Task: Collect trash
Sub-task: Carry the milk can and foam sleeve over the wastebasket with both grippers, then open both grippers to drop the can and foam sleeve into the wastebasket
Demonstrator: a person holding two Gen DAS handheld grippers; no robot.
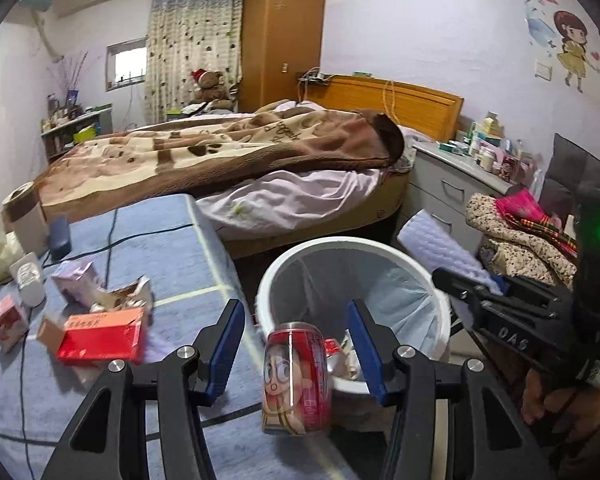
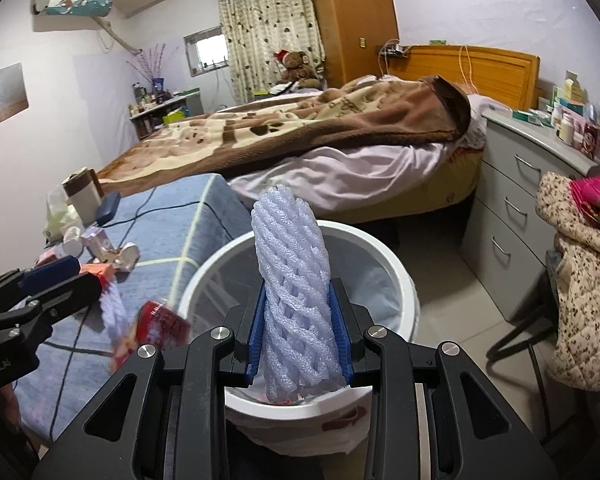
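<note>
Our left tool (image 1: 296, 344) stands wide open, and the red can (image 1: 297, 378) sits between its blue pads with clear gaps on both sides, just at the near rim of the white bin (image 1: 440, 276). In the right wrist view the can shows as a red blur beside the rim, so we judge it is dropping, though we cannot tell whether it will clear the rim or strike it. Our right tool (image 2: 302, 330) is clamped on the lilac foam net (image 2: 290, 272), which stands upright over the bin's mouth.

To do this step well, we would keep the left tool above the opening until the can is inside, then carry the net well over the middle of the bin before parting the pads; the net is light and springy, so we expect it to bounce or cling, and a low release suits it better than a toss.

More trash lies on the blue surface (image 1: 172, 248): a red box (image 1: 104, 338), a torn carton (image 1: 124, 294) and a small pink carton (image 1: 6, 320).

The bin's bottom is mostly hidden behind the can and the net; we make out only some red and white scraps inside. The far clutter on the surface is too blurred to name.
</note>
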